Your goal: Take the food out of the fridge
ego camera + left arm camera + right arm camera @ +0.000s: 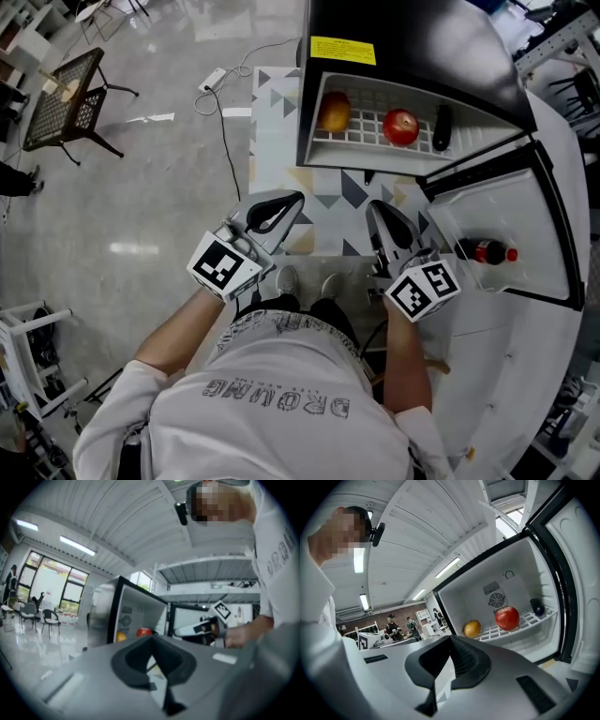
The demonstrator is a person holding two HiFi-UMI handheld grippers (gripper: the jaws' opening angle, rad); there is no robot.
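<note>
The fingers of the left gripper (296, 198) (152, 658) were seen pressed together, with nothing caught between them. The right gripper (376, 208) (450, 660) was likewise closed, its fingers meeting tip to tip and carrying nothing. Both grippers were held in the lower middle of the head view, apart from each other, pointed toward the fridge (403, 37) and clear of it.

The fridge was shown at the upper middle of the head view with its door (506, 216) swung wide to the right. On the white wire shelf (370, 127) inside, three items were laid in a row:
- an orange fruit (335, 111) (472, 628) at the left
- a red apple (400, 127) (507, 618), round and glossy, in the middle
- a dark item (442, 127) (537, 607) at the right, which could not be identified

The three were set apart from one another. A bottle (486, 251) with a red cap was lying in the door's compartment at the right of the frame. In the left gripper view, the orange fruit (121, 636) and the apple (144, 631) were visible just above the fingers, with the right gripper (201, 627) to their right. A dark chair (66, 98) stood on the floor (159, 206) at the upper left.
</note>
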